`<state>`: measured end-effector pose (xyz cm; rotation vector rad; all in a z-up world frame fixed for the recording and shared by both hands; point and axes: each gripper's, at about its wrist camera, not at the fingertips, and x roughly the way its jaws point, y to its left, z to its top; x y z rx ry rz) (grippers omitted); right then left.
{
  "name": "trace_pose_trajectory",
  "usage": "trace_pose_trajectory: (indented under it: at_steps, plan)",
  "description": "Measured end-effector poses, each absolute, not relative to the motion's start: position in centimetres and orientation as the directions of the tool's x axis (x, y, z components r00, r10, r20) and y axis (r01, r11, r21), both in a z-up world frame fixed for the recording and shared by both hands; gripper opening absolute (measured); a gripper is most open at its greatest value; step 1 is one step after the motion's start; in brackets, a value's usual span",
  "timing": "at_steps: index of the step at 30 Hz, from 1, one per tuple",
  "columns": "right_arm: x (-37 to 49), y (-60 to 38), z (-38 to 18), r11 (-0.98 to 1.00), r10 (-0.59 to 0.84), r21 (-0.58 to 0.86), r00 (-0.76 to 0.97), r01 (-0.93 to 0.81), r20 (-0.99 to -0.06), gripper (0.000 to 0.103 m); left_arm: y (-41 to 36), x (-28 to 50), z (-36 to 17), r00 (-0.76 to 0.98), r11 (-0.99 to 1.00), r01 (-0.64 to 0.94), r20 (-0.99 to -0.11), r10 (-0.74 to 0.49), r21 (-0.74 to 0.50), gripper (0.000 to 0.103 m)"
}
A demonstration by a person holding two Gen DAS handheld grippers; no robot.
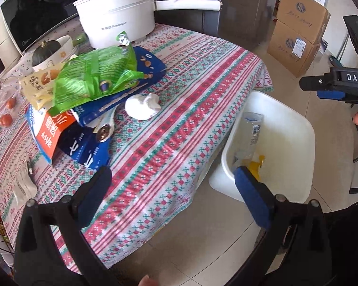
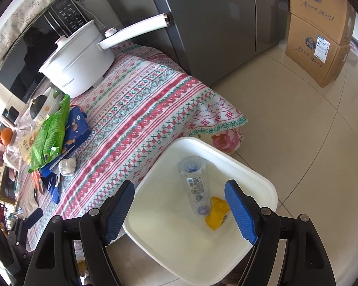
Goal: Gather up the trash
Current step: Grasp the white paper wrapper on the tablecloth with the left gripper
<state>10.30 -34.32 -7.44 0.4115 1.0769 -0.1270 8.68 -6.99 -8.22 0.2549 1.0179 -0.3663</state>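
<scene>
A white bin [image 2: 248,166] stands on the floor beside the table and holds a clear plastic bottle [image 2: 194,188] and a yellow wrapper [image 2: 216,214]; the bin also shows in the left wrist view [image 1: 291,124]. A crumpled white tissue [image 1: 142,106] lies on the patterned tablecloth [image 1: 183,109], next to a pile of snack bags topped by a green bag [image 1: 95,76]. My left gripper [image 1: 171,186] is open and empty over the table's near edge. My right gripper [image 2: 180,197] is open and empty above the bin; it also shows in the left wrist view [image 1: 331,88].
A white pot with a long handle [image 1: 117,21] stands at the table's back. A bowl with a dark squash [image 1: 47,52], an orange [image 2: 6,135] and a small grey packet [image 1: 23,186] sit on the left. Cardboard boxes [image 1: 298,28] stand on the tiled floor.
</scene>
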Motion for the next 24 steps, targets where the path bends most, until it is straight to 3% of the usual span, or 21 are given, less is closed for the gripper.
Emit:
trace_pose_trajectory:
  at_steps: [9, 24]
  plan:
    - [12.4, -29.1, -6.8, 0.945, 0.117, 0.244, 0.475, 0.216, -0.872, 0.082, -0.2, 9.1, -7.5, 0.505, 0.955, 0.294, -0.856, -0.11, 0.05, 0.102]
    - [14.8, -21.0, -6.2, 0.965, 0.171, 0.242, 0.466, 0.097, -0.868, 0.083, 15.2, 11.5, -8.1, 0.477, 0.998, -0.022, -0.878, -0.042, -0.059, 0.102]
